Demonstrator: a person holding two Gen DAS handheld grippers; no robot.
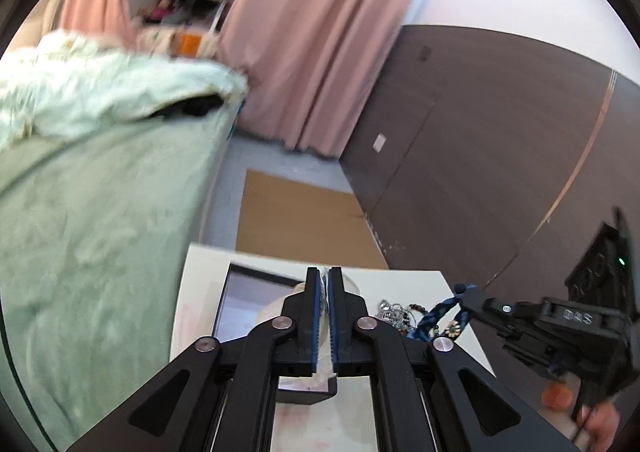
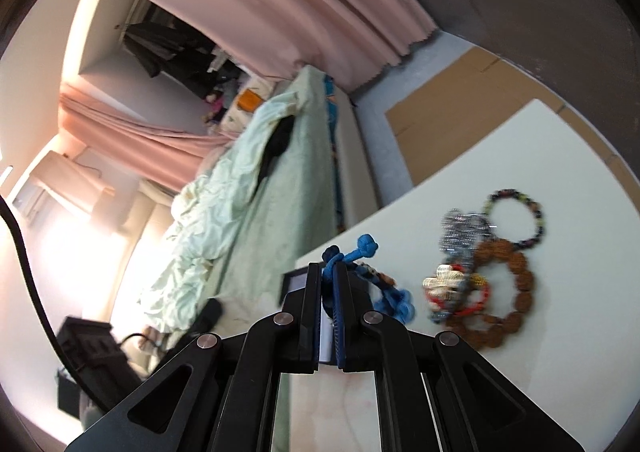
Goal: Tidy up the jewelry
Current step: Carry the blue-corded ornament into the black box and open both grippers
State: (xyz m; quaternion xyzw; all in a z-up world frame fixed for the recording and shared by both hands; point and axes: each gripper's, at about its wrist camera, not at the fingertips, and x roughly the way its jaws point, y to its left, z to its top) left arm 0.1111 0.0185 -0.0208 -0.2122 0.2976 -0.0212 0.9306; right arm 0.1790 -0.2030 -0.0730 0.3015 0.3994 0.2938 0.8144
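My right gripper (image 2: 328, 271) is shut on a blue braided cord bracelet (image 2: 360, 248), whose knotted ends stick out past the fingertips; in the left wrist view the same gripper (image 1: 464, 290) holds the blue bracelet (image 1: 438, 314) above the white table (image 1: 420, 280). A pile of jewelry lies on the table: a brown bead bracelet (image 2: 520, 284), a dark multicolour bead bracelet (image 2: 536, 220), a silver chain piece (image 2: 460, 228) and a red cord piece (image 2: 476, 300). My left gripper (image 1: 323, 277) is shut on a thin whitish thing I cannot identify, above a dark-framed tray (image 1: 240, 292).
A bed with a pale green cover (image 1: 92, 192) stands left of the table. Pink curtains (image 1: 304, 52), a brown wall (image 1: 500, 132) and cardboard on the floor (image 1: 296, 212) lie beyond. The dark tray corner also shows in the right wrist view (image 2: 294, 280).
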